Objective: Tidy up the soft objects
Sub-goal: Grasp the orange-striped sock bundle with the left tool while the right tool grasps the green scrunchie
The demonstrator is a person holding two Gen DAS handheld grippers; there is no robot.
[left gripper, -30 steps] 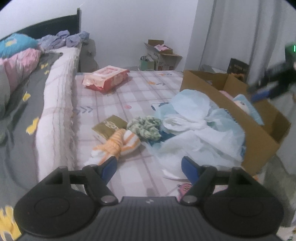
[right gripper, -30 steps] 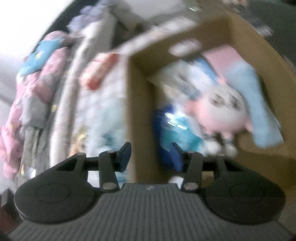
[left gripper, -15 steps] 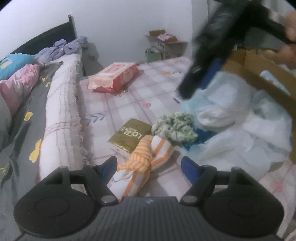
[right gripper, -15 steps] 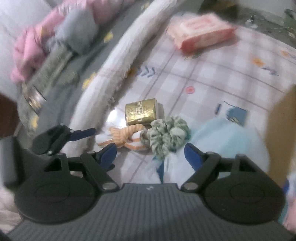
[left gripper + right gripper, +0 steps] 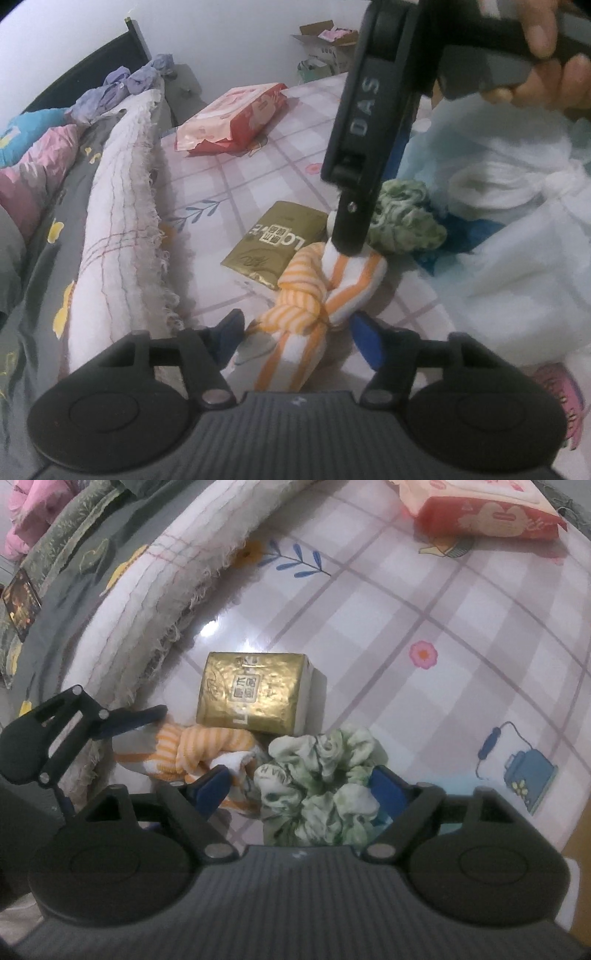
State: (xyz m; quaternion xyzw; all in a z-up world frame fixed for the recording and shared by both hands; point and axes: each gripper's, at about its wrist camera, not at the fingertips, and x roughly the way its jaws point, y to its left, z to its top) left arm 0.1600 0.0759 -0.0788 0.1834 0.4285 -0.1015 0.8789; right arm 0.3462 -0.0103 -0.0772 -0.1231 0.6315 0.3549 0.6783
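An orange-and-white striped knotted cloth (image 5: 310,302) lies on the checked bed sheet (image 5: 258,162). My left gripper (image 5: 295,336) is open with its fingers on either side of the cloth's near end. A green-and-white scrunchie (image 5: 321,786) lies beside it. My right gripper (image 5: 299,786) is open and straddles the scrunchie from above; its left fingertip (image 5: 210,786) touches the striped cloth (image 5: 199,749). In the left wrist view the right gripper's finger (image 5: 354,214) comes down between cloth and scrunchie (image 5: 402,218).
A gold packet (image 5: 255,694) lies just beyond both soft items. A red-and-pink wipes pack (image 5: 232,118) sits farther back. White and pale blue plastic bags (image 5: 517,229) pile at the right. A rolled white blanket (image 5: 118,206) runs along the left.
My right gripper came from over the cardboard box down onto the scrunchie. My left gripper moved forward and lower so that its fingers flank the striped cloth.
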